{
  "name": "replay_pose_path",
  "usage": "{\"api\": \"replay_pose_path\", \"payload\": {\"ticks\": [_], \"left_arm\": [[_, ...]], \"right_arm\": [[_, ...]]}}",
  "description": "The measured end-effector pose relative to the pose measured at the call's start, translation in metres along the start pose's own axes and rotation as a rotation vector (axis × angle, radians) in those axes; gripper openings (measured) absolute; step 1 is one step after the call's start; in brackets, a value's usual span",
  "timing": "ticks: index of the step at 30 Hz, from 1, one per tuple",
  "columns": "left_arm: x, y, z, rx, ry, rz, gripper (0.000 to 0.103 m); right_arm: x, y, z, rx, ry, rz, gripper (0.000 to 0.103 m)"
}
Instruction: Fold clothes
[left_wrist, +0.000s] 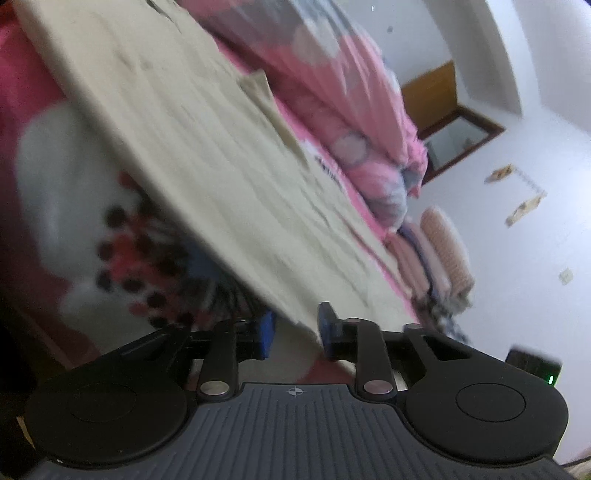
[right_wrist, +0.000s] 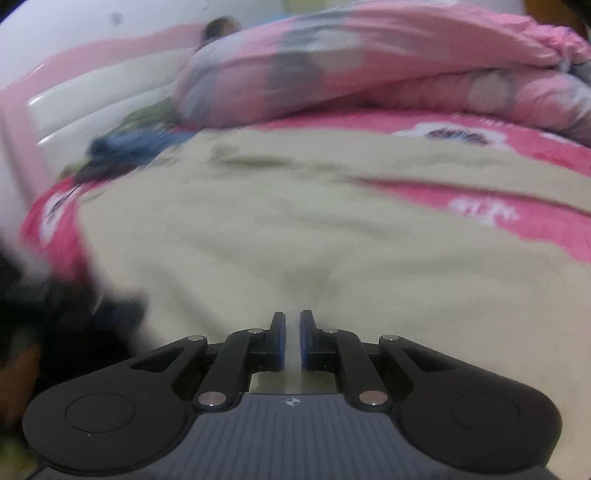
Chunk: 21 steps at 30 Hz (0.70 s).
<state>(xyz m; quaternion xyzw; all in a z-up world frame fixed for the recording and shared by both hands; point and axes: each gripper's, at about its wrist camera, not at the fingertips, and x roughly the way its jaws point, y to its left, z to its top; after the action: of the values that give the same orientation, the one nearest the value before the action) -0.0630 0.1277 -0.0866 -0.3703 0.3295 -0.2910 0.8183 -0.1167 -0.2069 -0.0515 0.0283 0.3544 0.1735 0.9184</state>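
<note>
Beige garment lies spread across the pink bed sheet, no fold visible. Right gripper is nearly closed, seemingly pinching its near edge; blur prevents certainty. Left gripper stands part open around a hem, pads apparently clear. Folding barely begun.

- My left gripper has black linkage arms pinned with round silver rivets, and its fingers wear blue pads.
- Behind the linkage sit two round black discs, each with a shallow circular recess.
- Between the discs lies a grey ribbed plate with a small white crosshair mark at its front edge.
- My right gripper is built the same: black arms, silver rivets, blue-faced fingers, grey ribbed plate.
</note>
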Motion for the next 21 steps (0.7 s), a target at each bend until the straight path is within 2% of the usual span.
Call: {"api": "replay_pose_path", "payload": {"ticks": [2, 5, 7, 10, 12, 13, 15, 17, 19, 21], "left_arm": [[-0.006, 0.006, 0.005, -0.019, -0.024, -0.009, 0.032], [-0.011, 0.010, 0.012, -0.028, -0.054, 0.013, 0.032], [-0.014, 0.010, 0.015, -0.030, -0.070, 0.024, 0.033], [-0.020, 0.012, 0.018, -0.036, -0.097, 0.035, 0.035], [-0.024, 0.015, 0.020, -0.043, -0.114, 0.039, 0.037], [-0.026, 0.017, 0.021, -0.047, -0.122, 0.041, 0.037], [-0.029, 0.022, 0.025, -0.060, -0.139, 0.038, 0.037], [-0.033, 0.027, 0.028, -0.069, -0.160, 0.045, 0.037], [-0.038, 0.029, 0.031, -0.067, -0.179, 0.047, 0.037], [-0.041, 0.031, 0.033, -0.062, -0.195, 0.058, 0.037]], "right_arm": [[-0.008, 0.001, 0.002, -0.008, 0.035, -0.004, 0.008], [-0.002, 0.009, 0.031, -0.031, -0.089, -0.007, 0.008], [0.016, 0.011, 0.048, -0.027, -0.164, 0.016, 0.008], [0.061, 0.019, 0.043, 0.003, -0.085, 0.055, 0.009], [0.052, 0.038, 0.021, -0.032, -0.121, 0.066, 0.010], [0.043, 0.048, 0.011, -0.062, -0.113, 0.122, 0.010], [0.031, 0.067, -0.005, -0.109, -0.055, 0.236, 0.014], [0.023, 0.082, -0.015, -0.180, 0.001, 0.294, 0.014], [0.013, 0.082, -0.013, -0.214, -0.042, 0.248, 0.014], [0.002, 0.064, -0.003, -0.131, -0.119, 0.179, 0.014]]}}
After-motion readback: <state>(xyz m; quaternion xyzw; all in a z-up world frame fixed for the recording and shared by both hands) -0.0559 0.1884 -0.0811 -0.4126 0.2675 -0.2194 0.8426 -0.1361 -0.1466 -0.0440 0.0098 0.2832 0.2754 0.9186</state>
